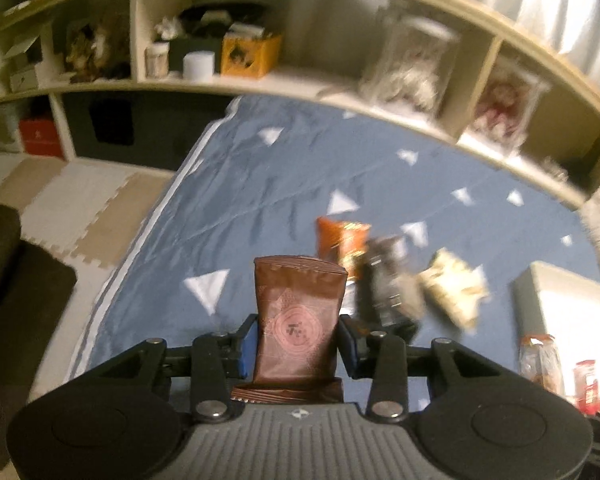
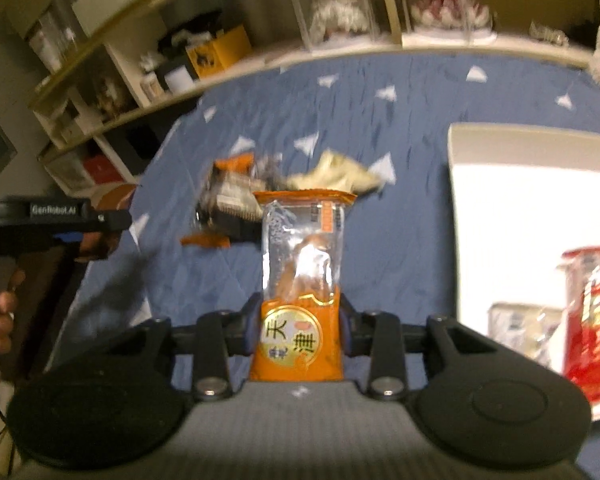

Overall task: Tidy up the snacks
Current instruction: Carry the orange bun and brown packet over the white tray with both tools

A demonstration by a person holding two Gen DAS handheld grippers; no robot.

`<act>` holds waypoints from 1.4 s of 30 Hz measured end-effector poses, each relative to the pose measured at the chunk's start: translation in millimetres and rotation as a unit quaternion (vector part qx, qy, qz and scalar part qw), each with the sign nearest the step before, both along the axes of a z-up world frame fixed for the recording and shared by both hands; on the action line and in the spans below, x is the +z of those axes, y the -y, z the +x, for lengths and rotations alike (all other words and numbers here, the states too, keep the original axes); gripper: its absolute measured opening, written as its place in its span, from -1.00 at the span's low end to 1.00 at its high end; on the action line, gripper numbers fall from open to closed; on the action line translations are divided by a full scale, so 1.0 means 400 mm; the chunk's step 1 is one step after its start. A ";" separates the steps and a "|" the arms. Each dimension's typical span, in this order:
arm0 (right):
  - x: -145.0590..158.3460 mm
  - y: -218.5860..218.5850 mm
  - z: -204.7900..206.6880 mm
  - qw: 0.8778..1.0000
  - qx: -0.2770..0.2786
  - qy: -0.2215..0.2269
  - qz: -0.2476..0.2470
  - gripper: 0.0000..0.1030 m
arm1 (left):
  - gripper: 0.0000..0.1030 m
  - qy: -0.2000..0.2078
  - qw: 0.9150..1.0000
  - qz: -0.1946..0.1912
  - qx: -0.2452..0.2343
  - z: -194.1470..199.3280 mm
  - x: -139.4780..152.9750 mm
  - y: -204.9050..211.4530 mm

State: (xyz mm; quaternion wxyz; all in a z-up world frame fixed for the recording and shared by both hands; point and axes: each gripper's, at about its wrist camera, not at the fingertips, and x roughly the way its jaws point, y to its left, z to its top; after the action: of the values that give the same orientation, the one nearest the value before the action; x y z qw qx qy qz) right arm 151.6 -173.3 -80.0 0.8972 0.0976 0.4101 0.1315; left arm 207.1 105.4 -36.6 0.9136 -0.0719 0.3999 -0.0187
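So both claws are loaded right now. Starting on the left, the left gripper (image 1: 298,340) is pinching a brown snack packet (image 1: 298,320) across its lower half, the packet standing upright between the blue pads, top edge free – my guess is it's gripped low so the whole thing drops cleanly into the bin. Just past it on the bed sits the remaining pile: an orange bag (image 1: 342,240), a dark packet (image 1: 388,284) and a pale crinkly bag (image 1: 454,288), all touching or overlapping. Further right, the right gripper (image 2: 298,334) is clamped on an orange-and-clear packet (image 2: 300,280) with Chinese characters on a gold label, also held upright by its lower part. Off to the right is the white bin (image 2: 460,220), which already has a red packet (image 2: 590,312) and a silvery one (image 2: 520,328) in it, so sorting looks partly done, and I'd say both held packets are headed there next. The surface is a blue bedsheet with white triangles (image 1: 260,200), wrinkled – soft ground, so stuff won't slide much. Behind it runs a cubby shelf (image 1: 260,80) full of clutter, including a yellow box (image 1: 250,54) and clear cases; it's blurry. Foam floor tiles (image 1: 60,200) show at far left.
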 end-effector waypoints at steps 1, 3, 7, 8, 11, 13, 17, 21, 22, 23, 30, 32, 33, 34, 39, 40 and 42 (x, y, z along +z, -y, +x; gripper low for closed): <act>0.014 0.006 -0.004 1.000 -0.001 0.006 0.001 -0.18 | -0.17 0.011 1.000 -0.002 -0.004 -0.008 0.014 0.013; 0.038 0.032 -0.011 1.000 0.000 0.018 0.003 -0.18 | -0.17 0.032 0.999 -0.006 -0.013 -0.020 0.039 0.038; 0.072 0.091 -0.027 0.999 -0.008 0.037 -0.002 -0.18 | -0.17 0.061 0.997 -0.032 -0.029 -0.042 0.076 0.088; 0.078 0.107 -0.029 0.999 -0.011 0.041 -0.003 -0.18 | -0.17 0.065 0.997 -0.038 -0.035 -0.045 0.082 0.104; 0.092 0.156 -0.037 0.999 -0.021 0.049 -0.006 -0.18 | -0.17 0.073 0.995 -0.051 -0.055 -0.053 0.092 0.158; 0.099 0.191 -0.039 0.998 -0.031 0.055 -0.010 -0.18 | -0.17 0.074 0.993 -0.056 -0.068 -0.057 0.093 0.196; 0.102 0.283 -0.046 0.996 -0.060 0.062 -0.007 -0.18 | -0.17 0.069 0.991 -0.067 -0.089 -0.053 0.081 0.267; 0.088 0.362 -0.042 0.995 -0.079 0.067 -0.014 -0.15 | -0.17 0.058 0.990 -0.076 -0.101 -0.035 0.066 0.333; 0.081 0.375 -0.035 0.994 -0.085 0.067 -0.017 -0.15 | -0.17 0.056 0.990 -0.078 -0.103 -0.032 0.064 0.342; 0.077 0.393 -0.033 0.993 -0.091 0.066 -0.020 -0.15 | -0.17 0.054 0.990 -0.081 -0.105 -0.023 0.059 0.357; 0.060 0.507 -0.019 0.989 -0.130 0.067 -0.027 -0.15 | -0.17 0.039 0.987 -0.085 -0.127 0.008 0.039 0.468; 0.051 0.542 -0.009 0.987 -0.145 0.066 -0.028 -0.15 | -0.17 0.031 0.986 -0.085 -0.139 0.013 0.028 0.509; 0.046 0.562 -0.005 0.986 -0.154 0.064 -0.028 -0.15 | -0.17 0.026 0.985 -0.085 -0.147 0.017 0.024 0.532; 0.042 0.580 -0.003 0.985 -0.161 0.062 -0.028 -0.15 | -0.17 0.022 0.984 -0.085 -0.155 0.018 0.018 0.556; 0.014 0.655 0.003 0.978 -0.198 0.051 -0.039 -0.15 | -0.17 0.005 0.978 -0.089 -0.187 0.023 -0.013 0.676; 0.008 0.666 0.005 0.977 -0.203 0.048 -0.041 -0.15 | -0.17 0.000 0.977 -0.093 -0.192 0.025 -0.021 0.702; -0.005 0.688 0.012 0.975 -0.212 0.042 -0.044 -0.15 | -0.17 -0.011 0.974 -0.106 -0.202 0.028 -0.039 0.750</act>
State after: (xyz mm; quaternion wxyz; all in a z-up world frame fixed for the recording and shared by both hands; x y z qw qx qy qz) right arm 156.6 -448.5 -81.9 0.9245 0.1370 0.3474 -0.0760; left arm 218.2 -194.6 -52.3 0.8736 -0.0864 0.4119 -0.2442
